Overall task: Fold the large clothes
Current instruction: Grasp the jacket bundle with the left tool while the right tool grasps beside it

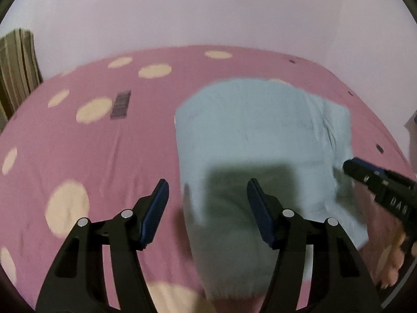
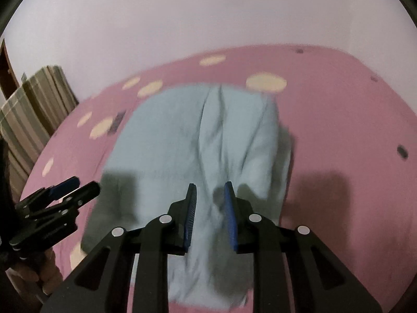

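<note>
A light blue garment lies folded into a rough rectangle on the pink bed sheet. My left gripper hangs open above the garment's near left edge, with nothing between its pads. In the right wrist view it shows at the left, clear of the cloth. My right gripper hovers over the garment's wrinkled right part, its jaws a narrow gap apart. The cloth shows below that gap and the pads do not pinch it. The left wrist view shows the right gripper beside the garment's right edge.
The sheet has cream dots and ends at a pale wall behind. A small dark rectangular object lies left of the garment. Striped fabric stands at the far left. A person's hand holds the right gripper.
</note>
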`<state>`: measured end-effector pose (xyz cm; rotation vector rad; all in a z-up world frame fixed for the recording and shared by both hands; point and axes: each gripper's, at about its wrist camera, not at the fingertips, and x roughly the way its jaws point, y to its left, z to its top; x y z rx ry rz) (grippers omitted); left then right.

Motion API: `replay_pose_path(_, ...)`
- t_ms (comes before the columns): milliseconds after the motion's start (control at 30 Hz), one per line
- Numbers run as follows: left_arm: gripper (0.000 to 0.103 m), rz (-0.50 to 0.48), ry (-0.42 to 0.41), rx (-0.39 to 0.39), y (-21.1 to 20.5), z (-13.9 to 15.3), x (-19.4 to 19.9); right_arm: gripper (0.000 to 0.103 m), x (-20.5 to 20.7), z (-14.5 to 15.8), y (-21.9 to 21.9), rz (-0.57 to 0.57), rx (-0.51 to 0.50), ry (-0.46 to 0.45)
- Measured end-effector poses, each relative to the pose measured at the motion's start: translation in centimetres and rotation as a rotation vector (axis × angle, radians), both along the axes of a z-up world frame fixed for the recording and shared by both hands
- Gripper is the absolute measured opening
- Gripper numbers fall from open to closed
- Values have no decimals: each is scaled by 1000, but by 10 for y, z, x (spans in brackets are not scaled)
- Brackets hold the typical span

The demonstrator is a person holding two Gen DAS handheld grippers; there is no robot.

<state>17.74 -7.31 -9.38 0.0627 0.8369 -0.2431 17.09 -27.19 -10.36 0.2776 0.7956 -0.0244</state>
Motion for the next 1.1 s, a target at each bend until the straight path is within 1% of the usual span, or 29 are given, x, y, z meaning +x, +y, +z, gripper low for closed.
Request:
replay_pose_path(67, 62, 3, 10, -8, -2, 0, 23, 22, 21, 5, -7, -32, -19, -20)
replay_pose_path(133, 61, 17, 27, 7, -5, -6, 47, 22, 38, 3, -13, -49, -23, -21)
replay_pose_path(200, 61, 19, 47, 25, -8, -13, 61, 22, 53, -5, -18, -57, -24, -4)
replay_pose_path(300, 61, -2, 90, 58, -18, -30, 75, 22, 70, -26, -23, -71, -44, 59)
replay_pose_path(400, 60, -30, 108, 144, -34, -50, 76, 23, 82, -54, -26, -70, -23, 137)
replay_pose_path(500, 56, -41, 124, 174, -42, -63, 78, 22, 86, -69, -27, -64, -16, 163)
replay_pose_path(567, 53, -46, 132, 181, -44, -69, 79, 21, 87, -76, -28, -66, -7, 169)
replay_pose_path(700, 53, -51, 142, 185, -45, -78, 82, 21, 89, -82, -30, -70, 10, 166)
replay_pose_path(767, 53, -49, 134, 190, -46, -77, 82, 21, 90, -82, -30, -76, 8, 164)
replay_pose_path(867, 54, -43, 105, 158, -39, -65, 76, 24, 89, -72, -27, -73, -3, 149)
replay_pose_path(933, 60, -13, 103, 129, -29, -54, 70, 27, 81, -59, -28, -62, -2, 135)
replay_pose_path(967, 61, 10, 109, 106, -21, -47, 66, 35, 76, -54, -29, -58, 5, 128)
replay_pose_path(1000, 65, 30, 115, 77, -14, -42, 62, 47, 68, -47, -31, -57, 22, 115)
replay_pose_path(1033, 69, 44, 120, 52, -7, -37, 58, 53, 62, -43, -33, -59, 33, 104)
replay_pose_path(1067, 70, 57, 123, 26, -1, -33, 53, 58, 56, -39, -35, -64, 42, 91)
replay_pose_path(1100, 72, 74, 126, -8, 8, -29, 46, 59, 49, -33, -37, -68, 46, 77)
